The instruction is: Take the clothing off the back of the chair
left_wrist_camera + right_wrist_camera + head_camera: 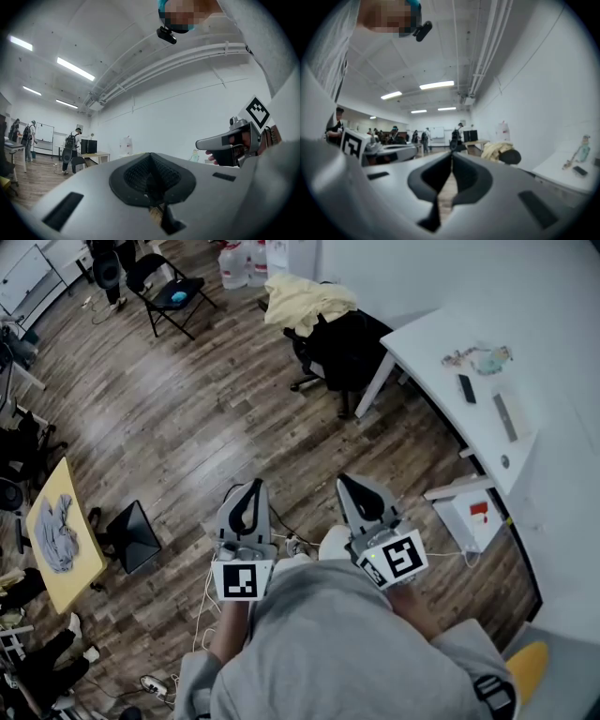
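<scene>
A pale yellow garment (305, 301) is draped over the back of a black office chair (345, 351) at the top of the head view, beside a white desk (441, 343). Both grippers are held low in front of the person, well short of the chair. The left gripper (253, 486) is shut with nothing in it, and so is the right gripper (349, 481). In the right gripper view the jaws (452, 155) meet, and the garment (497, 151) and chair (513, 157) lie ahead to the right. The left gripper view shows its closed tips (151, 155) and the right gripper (234, 140) alongside.
A black folding chair (169, 292) stands at the top left and water jugs (239, 263) stand by the wall. A yellow table (84, 563) with grey cloth is at the left, a black box (136, 535) near it. A white box (469, 517) sits under the desk. People stand far off.
</scene>
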Motion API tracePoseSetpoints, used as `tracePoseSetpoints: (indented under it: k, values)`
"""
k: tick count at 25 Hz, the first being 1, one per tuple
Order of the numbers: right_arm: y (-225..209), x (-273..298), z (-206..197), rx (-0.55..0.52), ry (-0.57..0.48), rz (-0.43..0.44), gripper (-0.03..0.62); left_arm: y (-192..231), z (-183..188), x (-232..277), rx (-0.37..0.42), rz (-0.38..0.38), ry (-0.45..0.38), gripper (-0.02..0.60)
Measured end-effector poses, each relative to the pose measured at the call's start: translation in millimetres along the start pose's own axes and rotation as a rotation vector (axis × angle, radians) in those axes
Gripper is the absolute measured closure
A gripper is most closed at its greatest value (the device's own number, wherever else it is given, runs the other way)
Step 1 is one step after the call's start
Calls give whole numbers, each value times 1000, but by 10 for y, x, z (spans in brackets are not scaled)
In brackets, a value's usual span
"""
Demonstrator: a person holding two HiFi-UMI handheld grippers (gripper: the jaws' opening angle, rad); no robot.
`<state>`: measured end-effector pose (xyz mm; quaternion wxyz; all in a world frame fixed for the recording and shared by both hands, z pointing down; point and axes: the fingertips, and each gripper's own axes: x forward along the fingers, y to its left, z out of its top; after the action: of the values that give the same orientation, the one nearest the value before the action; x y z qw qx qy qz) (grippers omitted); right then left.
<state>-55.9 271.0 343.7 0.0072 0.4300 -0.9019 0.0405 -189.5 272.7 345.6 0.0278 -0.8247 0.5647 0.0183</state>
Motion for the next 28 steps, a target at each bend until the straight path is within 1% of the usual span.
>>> tracePoseSetpoints:
  k: [3,7,12,15,20,24,28]
  values:
    - [13,50,13,1,3,0,560,57,-3,-10,0,5,4,548]
    - [-6,164,10,-5,10,11,560,166,-40,-8,-8,34,11,548]
    - [-112,356,-26,-7,12,39,560,275,-115,126,-6,61,22,548]
    - [-212,507,-26,-7,14,49,560,358,-128,283,10,70,21,548]
    - [-471,751,-21,1,15,55,560,396,-176,576,6,71,36,548]
    - [-691,985,-17,9,25,68,559,496,-225,873,5,87,45,548]
    - [-923,1221,-34,7,48,84,560,526,-248,1191,11,79,49,548]
